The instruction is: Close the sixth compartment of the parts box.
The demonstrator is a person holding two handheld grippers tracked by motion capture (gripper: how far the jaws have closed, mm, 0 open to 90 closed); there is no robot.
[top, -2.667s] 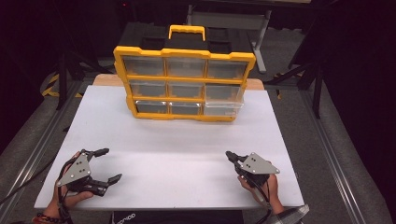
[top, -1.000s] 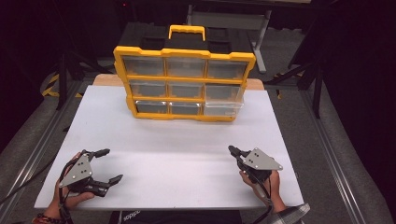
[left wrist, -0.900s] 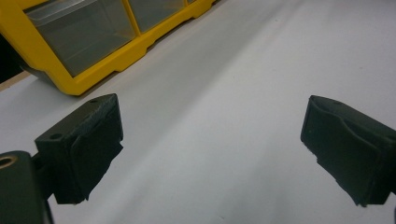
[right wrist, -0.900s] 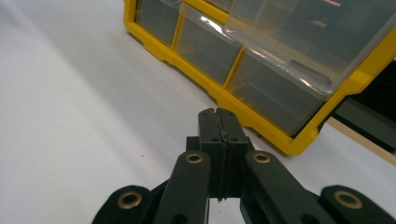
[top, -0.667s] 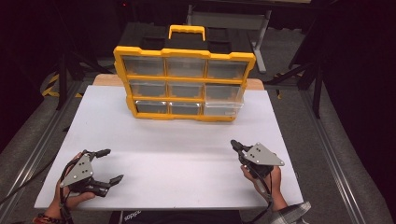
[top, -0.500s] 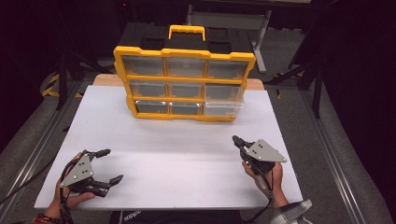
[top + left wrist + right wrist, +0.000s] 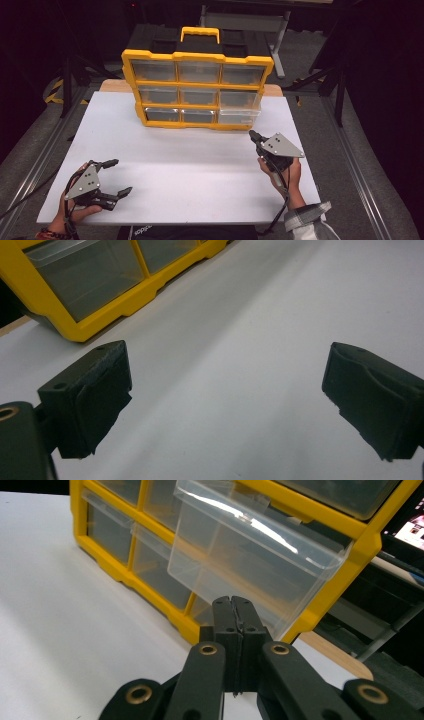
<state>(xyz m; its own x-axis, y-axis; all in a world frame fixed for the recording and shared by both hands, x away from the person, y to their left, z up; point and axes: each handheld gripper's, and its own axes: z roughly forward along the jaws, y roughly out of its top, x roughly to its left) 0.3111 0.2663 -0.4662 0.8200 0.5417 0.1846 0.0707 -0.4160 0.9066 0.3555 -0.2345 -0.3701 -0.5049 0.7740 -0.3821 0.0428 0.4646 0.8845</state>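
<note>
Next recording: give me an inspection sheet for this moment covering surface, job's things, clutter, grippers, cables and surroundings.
Surface: white table, bare in front.
Job's things: yellow drawer cabinet stands upright at the far edge, handle on top; its clear drawer at bottom right juts out.
Clutter: nothing seen.
Grippers: left gripper open, empty, near the front left corner; right gripper shut, empty, tips pointing at the protruding drawer, not touching it.
Cables: one trails from each gripper towards the person.
Surroundings: dark room, black stands, grey floor.
</note>
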